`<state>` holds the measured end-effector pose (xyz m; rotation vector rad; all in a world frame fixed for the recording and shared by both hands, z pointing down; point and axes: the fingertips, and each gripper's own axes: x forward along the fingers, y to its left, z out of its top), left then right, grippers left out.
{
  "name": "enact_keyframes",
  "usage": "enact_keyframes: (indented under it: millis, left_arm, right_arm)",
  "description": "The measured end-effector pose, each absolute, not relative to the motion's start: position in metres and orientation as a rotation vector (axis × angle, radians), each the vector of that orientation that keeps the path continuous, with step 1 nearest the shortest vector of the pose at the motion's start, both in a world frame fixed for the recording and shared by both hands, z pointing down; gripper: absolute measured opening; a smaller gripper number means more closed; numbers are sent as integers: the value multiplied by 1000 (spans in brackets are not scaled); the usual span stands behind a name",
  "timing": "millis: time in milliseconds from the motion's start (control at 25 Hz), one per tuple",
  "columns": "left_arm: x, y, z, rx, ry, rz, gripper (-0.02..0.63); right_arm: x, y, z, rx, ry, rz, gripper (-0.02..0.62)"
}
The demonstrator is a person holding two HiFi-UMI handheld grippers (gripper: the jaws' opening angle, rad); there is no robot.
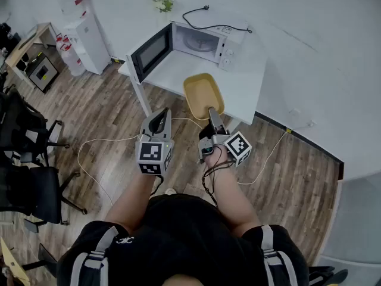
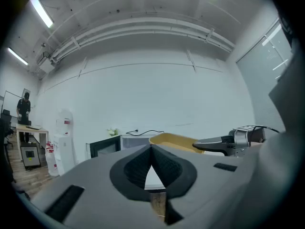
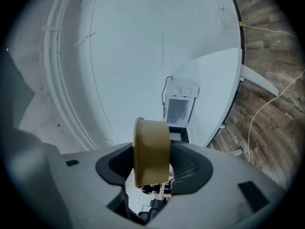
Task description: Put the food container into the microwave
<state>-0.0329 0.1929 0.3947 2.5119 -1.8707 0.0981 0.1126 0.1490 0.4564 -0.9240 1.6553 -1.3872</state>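
Two jaws of my right gripper (image 1: pixel 211 112) are clenched on the near wall of the yellow food container (image 1: pixel 203 93). In the right gripper view the wall fills the gap between them, standing on edge because that camera is rolled. From the head view, the container lies over the near edge of the white table (image 1: pixel 244 82), open side up. I cannot tell whether its base touches the tabletop.

At 9 o'clock of the right gripper, well apart from the container, my left gripper (image 1: pixel 160 118) has its jaws closed tip to tip with nothing between them.

At 12 o'clock of the container stands the white microwave (image 1: pixel 205 40). Its dark-windowed door (image 1: pixel 152 52) is swung open toward 10 o'clock, and the cavity is bare. A black power cord (image 1: pixel 217 26) lies loose on top of the oven.

Further out at 10 o'clock, a water dispenser (image 1: pixel 83 37) stands against the wall. A thin white cable (image 1: pixel 89 145) trails over the wooden floor at 8 o'clock.
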Motion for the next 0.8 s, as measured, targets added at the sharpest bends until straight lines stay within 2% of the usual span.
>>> enact_keyframes:
  millis: [800]
  left_arm:
    - [-78,175,404,2553,-1811,100,2]
  right_arm:
    - [72,135,464,-950,1629,-1354,229]
